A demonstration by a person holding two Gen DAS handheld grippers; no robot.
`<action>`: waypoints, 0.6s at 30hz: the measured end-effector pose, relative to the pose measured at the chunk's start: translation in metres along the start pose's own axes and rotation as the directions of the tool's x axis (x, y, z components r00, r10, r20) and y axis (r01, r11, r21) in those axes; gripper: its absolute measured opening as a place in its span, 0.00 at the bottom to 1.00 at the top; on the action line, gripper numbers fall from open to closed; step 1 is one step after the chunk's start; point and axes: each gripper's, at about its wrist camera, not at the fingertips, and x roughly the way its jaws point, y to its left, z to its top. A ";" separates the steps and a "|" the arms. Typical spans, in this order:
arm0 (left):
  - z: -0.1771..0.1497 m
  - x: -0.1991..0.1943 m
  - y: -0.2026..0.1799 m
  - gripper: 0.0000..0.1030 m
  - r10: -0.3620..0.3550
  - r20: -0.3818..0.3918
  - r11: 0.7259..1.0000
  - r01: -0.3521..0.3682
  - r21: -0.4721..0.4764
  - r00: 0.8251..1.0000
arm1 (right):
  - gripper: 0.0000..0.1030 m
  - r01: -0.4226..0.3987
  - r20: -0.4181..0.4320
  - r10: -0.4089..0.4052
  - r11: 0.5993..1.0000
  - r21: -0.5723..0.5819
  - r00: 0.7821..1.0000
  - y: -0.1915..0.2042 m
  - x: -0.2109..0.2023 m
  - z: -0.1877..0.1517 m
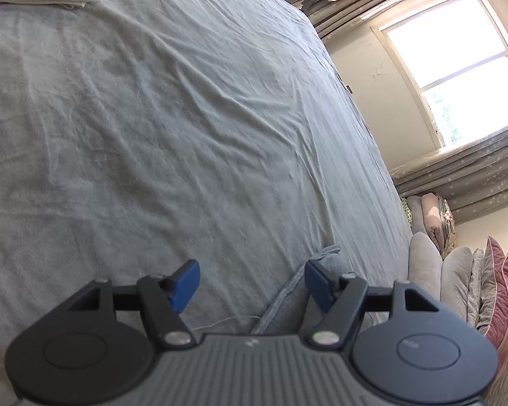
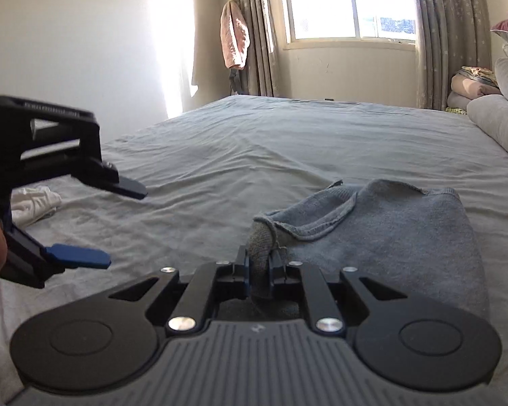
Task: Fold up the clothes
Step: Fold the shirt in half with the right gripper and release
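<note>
Right gripper [image 2: 259,264], at the bottom centre of its frame, pinches a bunched fold of a grey garment [image 2: 382,233] that lies spread to the right on the bed [image 2: 254,142]. Left gripper [image 2: 118,223], at the left edge of that frame, is spread wide and holds nothing. White cloth [image 2: 34,203] lies crumpled behind it.
</note>
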 end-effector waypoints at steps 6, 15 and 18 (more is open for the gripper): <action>0.003 -0.004 0.003 0.68 0.020 0.020 1.000 -0.020 -0.012 1.000 | 0.13 0.026 -0.032 -0.027 0.999 -0.046 0.999 0.002 -0.005 -0.014; -0.013 0.002 -0.020 0.70 0.005 -0.005 0.988 -0.004 0.152 1.000 | 0.31 -0.102 -0.135 0.084 0.986 -0.130 0.987 0.011 -0.021 -0.016; -0.022 0.003 -0.033 0.70 0.024 0.007 0.963 -0.025 0.267 1.000 | 0.33 -0.125 -0.143 0.122 0.992 -0.010 0.982 -0.015 -0.047 -0.019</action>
